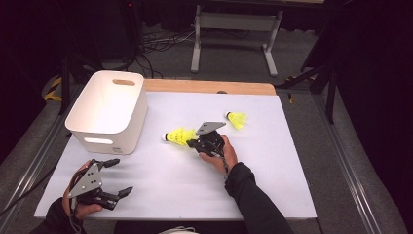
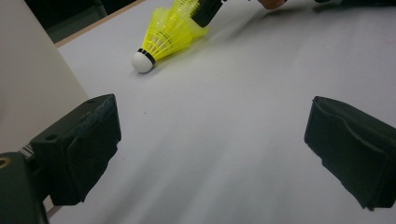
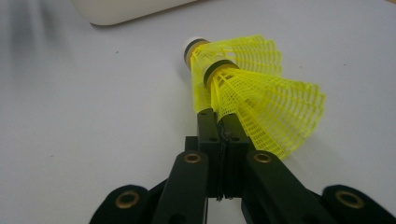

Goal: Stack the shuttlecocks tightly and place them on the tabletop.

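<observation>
Three shuttlecocks, one bin, two grippers, one table.

There are three yellow shuttlecocks in all. Two make up the nested pair (image 3: 243,88), one skirt tucked over the other, with one white cork tip showing at the front and two black bands. The third is the lone shuttlecock (image 1: 237,119), lying well apart from them. There is one white bin (image 1: 104,109), with two handle slots visible. Of the two grippers, the left gripper (image 1: 122,176) and the right gripper (image 1: 194,141), each has two black fingers (image 2: 79,149), which makes four fingers. All of this is on one white table (image 1: 195,190).
</observation>
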A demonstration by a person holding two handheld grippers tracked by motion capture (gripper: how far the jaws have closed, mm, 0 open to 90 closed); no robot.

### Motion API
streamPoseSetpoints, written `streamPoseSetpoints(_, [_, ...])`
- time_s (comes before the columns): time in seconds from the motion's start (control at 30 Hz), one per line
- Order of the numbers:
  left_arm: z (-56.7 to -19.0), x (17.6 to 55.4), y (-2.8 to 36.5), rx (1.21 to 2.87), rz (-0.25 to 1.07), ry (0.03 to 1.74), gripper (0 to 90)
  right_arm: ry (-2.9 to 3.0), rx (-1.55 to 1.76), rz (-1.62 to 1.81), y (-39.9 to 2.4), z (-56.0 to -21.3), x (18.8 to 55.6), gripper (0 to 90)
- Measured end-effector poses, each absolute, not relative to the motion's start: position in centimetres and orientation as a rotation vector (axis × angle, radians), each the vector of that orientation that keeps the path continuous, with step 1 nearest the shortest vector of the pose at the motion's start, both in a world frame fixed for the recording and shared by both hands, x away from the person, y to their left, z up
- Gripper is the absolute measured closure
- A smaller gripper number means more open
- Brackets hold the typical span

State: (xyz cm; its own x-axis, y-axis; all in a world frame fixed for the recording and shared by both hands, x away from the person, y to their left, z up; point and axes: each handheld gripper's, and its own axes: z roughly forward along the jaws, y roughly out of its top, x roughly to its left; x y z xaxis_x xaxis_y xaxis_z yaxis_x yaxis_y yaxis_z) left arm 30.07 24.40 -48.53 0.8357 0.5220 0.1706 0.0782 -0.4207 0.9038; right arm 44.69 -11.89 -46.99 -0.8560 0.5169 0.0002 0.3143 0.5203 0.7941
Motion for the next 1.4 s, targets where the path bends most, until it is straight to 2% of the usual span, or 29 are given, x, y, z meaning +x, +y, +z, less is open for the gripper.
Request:
streamPoseSetpoints(0.3, [-48.6, 30.0, 24.4, 1.965, 0.519, 0.438, 4.9, 2.558, 0.66, 1.235, -11.2, -47.1, 44.6, 87.9])
streamPoseSetpoints(0.43, [-48.6, 29.8, 24.2, 1.971, 0.522, 0.435, 5.1, 2.545, 0.67, 1.213, -11.3, -47.0, 44.6, 81.4])
streamPoseSetpoints(0.5, [-48.6, 29.9, 24.2, 1.971, 0.522, 0.435, 5.1, 2.536, 0.684, 1.199, -11.3, -47.1, 44.6, 75.2])
streamPoseSetpoints(0.6, [-48.6, 29.9, 24.2, 1.974, 0.521, 0.437, 5.1, 2.533, 0.693, 1.183, -11.3, -47.1, 44.6, 71.9])
streamPoseSetpoints(0.73, [-48.7, 29.9, 24.3, 1.969, 0.521, 0.442, 5.1, 2.493, 0.692, 1.142, -11.5, -46.1, 43.9, 61.4])
streamPoseSetpoints(1.13, [-48.6, 29.9, 24.4, 1.966, 0.528, 0.447, 5.1, 2.295, 0.593, 1.211, -15.5, -41.6, 40.3, 45.6])
streamPoseSetpoints(1.4, [-48.5, 29.9, 24.4, 1.961, 0.533, 0.446, 5.1, 2.157, 0.581, 1.174, -19.1, -40.3, 37.6, 40.4])
